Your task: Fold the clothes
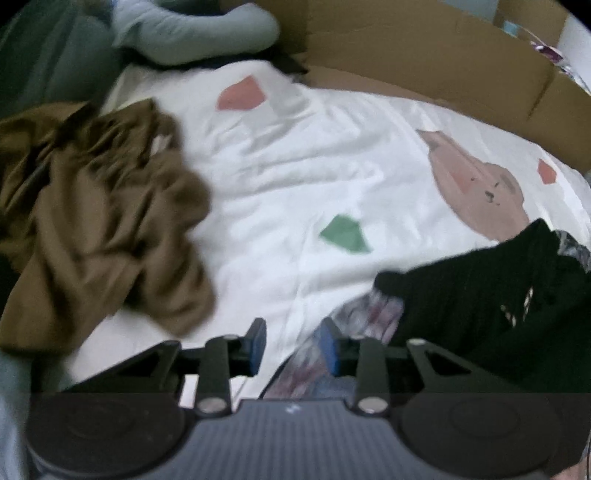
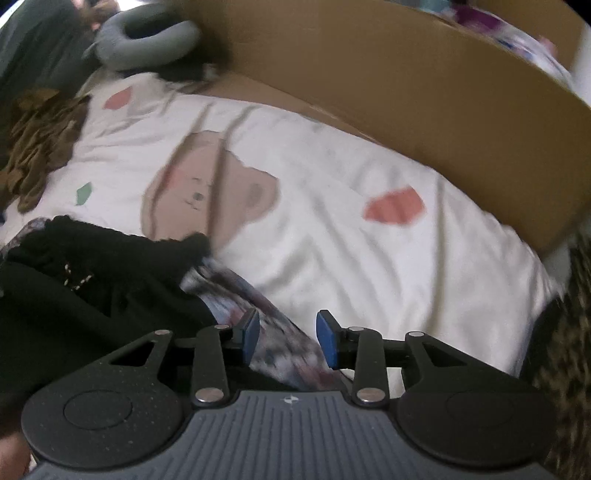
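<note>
Left gripper (image 1: 293, 345): jaws apart, nothing between the blue pads; poised low over the near edge of the bed.
Right gripper (image 2: 286, 341): jaws apart, empty; the patterned cloth lies beneath the gap, not pinched.
Patterned garment (image 2: 266, 325): pale floral fabric, rumpled, partly under the black one, nearest both tools.
Black garment (image 2: 96, 273): heaped, unfolded, lying over the patterned piece.
Brown garment (image 1: 99, 221): crumpled at the left of the bed, well apart from the other two.
Bedsheet (image 1: 314, 177): white, bear print, creased; serves as the folding surface.
Cardboard (image 1: 424, 55): along the far side of the sheet.
Grey cushion (image 1: 195, 33): at the far left corner.
Risk: a pinch on the patterned cloth may also catch the sheet or drag the black garment, since the layers overlap.
Risk: both views are blurred, so edges and seams are hard to place.
</note>
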`<action>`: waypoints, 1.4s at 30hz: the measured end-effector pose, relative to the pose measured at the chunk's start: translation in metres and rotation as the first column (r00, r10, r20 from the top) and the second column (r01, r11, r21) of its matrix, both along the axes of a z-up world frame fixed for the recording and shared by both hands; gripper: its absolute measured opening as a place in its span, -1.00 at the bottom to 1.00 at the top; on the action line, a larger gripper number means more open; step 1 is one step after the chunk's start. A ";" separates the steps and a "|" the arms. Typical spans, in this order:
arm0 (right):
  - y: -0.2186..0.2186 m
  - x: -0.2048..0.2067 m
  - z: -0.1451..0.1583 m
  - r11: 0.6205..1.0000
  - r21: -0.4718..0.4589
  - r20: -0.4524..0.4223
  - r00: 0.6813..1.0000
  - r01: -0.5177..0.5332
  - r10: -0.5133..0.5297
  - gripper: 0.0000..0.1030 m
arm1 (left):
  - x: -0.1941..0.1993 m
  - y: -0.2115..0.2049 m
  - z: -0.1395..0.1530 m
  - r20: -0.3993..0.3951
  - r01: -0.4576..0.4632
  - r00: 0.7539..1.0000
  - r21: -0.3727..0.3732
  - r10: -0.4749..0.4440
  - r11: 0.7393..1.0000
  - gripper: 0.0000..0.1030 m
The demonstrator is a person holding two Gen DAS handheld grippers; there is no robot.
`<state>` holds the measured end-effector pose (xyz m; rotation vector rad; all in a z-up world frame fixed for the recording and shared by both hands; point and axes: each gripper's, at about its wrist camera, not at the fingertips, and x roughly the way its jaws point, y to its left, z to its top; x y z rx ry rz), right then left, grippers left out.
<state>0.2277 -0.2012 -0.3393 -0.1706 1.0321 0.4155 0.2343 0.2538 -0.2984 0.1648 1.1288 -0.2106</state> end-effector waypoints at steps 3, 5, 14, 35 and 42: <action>0.018 0.009 0.001 0.998 0.010 0.011 0.998 -0.055 0.055 -0.20 | 0.013 -0.013 -0.005 0.008 0.030 1.000 -0.018 -0.030 0.999 -0.34; 0.028 0.013 0.000 0.996 0.012 0.012 0.996 -0.085 0.085 -0.13 | 0.020 -0.020 -0.008 0.005 0.048 0.999 -0.042 -0.048 0.998 -0.34; 0.068 0.024 -0.021 0.970 -0.011 -0.038 0.970 -0.242 0.241 0.05 | 0.032 -0.048 -0.038 -0.055 0.181 0.981 -0.085 -0.186 0.980 -0.15; 0.097 0.032 -0.071 0.906 -0.040 -0.101 0.904 -0.421 0.416 0.18 | 0.013 -0.055 -0.078 -0.125 0.352 0.924 -0.090 -0.362 0.932 -0.08; 0.097 0.026 -0.072 0.887 -0.026 -0.082 0.886 -0.460 0.457 -0.21 | 0.001 -0.065 -0.081 -0.132 0.438 0.883 -0.110 -0.450 0.892 -0.16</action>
